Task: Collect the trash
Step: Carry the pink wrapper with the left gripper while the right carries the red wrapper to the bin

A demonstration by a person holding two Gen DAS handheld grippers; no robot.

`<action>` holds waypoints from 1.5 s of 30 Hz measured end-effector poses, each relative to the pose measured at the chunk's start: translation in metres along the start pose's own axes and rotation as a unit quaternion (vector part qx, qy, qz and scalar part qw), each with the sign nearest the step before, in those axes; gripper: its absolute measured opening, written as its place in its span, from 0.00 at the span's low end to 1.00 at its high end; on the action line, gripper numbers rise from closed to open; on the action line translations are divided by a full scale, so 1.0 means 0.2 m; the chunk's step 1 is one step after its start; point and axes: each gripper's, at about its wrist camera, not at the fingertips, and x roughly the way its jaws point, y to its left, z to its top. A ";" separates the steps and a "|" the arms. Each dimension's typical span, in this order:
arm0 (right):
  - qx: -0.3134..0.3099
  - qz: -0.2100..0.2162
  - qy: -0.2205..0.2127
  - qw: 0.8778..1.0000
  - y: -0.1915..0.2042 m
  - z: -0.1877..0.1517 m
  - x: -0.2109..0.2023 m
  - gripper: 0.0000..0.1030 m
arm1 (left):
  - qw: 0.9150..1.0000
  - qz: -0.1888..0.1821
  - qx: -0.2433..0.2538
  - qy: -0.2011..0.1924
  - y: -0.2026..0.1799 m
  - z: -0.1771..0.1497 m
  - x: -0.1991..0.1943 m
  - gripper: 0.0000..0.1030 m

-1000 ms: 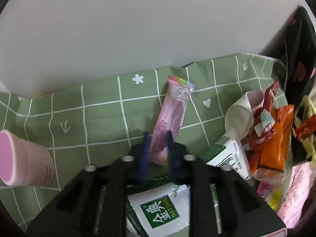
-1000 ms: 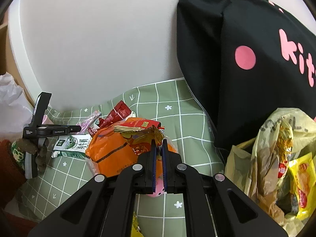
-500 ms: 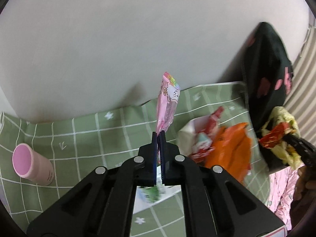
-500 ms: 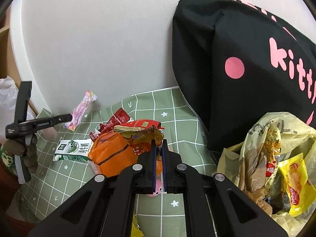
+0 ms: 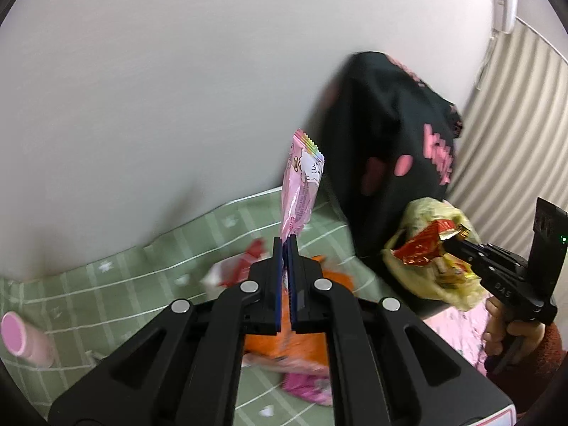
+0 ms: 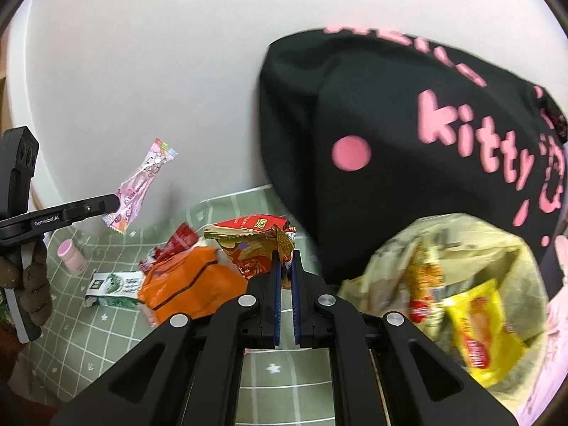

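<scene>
Desk under a green grid-patterned cloth [image 6: 106, 323], pushed against a plain white wall [image 5: 159, 88], ribbed pale curtain [image 5: 514, 135] at the far right; black bag with pink lettering [image 6: 408, 142] stands on the cloth at the wall. Beside that bag: yellowish trash bag [image 6: 443, 284] gaping open, orange wrapper [image 6: 188, 291], milk carton [image 6: 113, 285], pink cup [image 6: 72, 255] farthest off. Left hand-held gripper [image 5: 285, 245] clamps a pink candy wrapper [image 5: 300, 184] above the cloth; right hand-held gripper [image 6: 284, 266] pinches a red-gold snack wrapper [image 6: 252, 245] next to the trash bag.
</scene>
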 end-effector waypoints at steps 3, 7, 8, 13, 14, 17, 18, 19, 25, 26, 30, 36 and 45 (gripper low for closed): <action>0.013 -0.020 -0.014 1.000 -0.09 0.02 -0.07 0.06 | 0.999 -0.024 0.022 0.003 -0.13 0.05 0.06 0.02; 0.037 -0.053 -0.037 0.997 -0.24 0.04 -0.17 0.06 | 0.996 -0.059 0.063 0.003 -0.35 0.12 0.14 0.02; 0.040 -0.061 -0.040 0.997 -0.27 0.05 -0.19 0.06 | 0.995 -0.066 0.074 0.003 -0.40 0.13 0.15 0.02; 0.060 -0.102 -0.062 0.991 -0.46 0.06 -0.33 0.06 | 0.986 -0.098 0.131 0.012 -0.67 0.16 0.27 0.02; 0.063 -0.108 -0.066 0.990 -0.49 0.07 -0.36 0.06 | 0.985 -0.102 0.139 0.013 -0.71 0.17 0.29 0.02; 0.070 -0.131 -0.081 0.986 -0.59 0.08 -0.46 0.06 | 0.982 -0.110 0.151 0.010 -0.80 0.21 0.34 0.02; 0.071 -0.138 -0.085 0.984 -0.62 0.08 -0.48 0.06 | 0.982 -0.112 0.154 0.010 -0.83 0.22 0.36 0.02; 0.074 -0.148 -0.089 0.982 -0.66 0.08 -0.52 0.06 | 0.981 -0.116 0.157 0.010 -0.85 0.23 0.37 0.02; 0.100 -0.175 -0.092 0.975 -0.85 0.02 -0.65 0.06 | 0.973 -0.156 0.163 0.043 -1.02 0.23 0.53 0.02; 0.103 -0.177 -0.089 0.975 -0.87 0.01 -0.65 0.06 | 0.971 -0.160 0.168 0.053 -1.06 0.22 0.58 0.02; 0.125 -0.159 -0.060 0.977 -0.96 -0.06 -0.60 0.06 | 0.962 -0.175 0.184 0.103 -1.18 0.15 0.73 0.02; 0.133 -0.121 0.024 0.983 -0.99 -0.19 -0.28 0.06 | 0.952 -0.169 0.201 0.155 -1.25 0.03 0.90 0.03; 0.091 -0.100 0.105 0.985 -0.93 -0.22 0.01 0.06 | 0.953 -0.160 0.193 0.171 -1.22 -0.01 0.97 0.03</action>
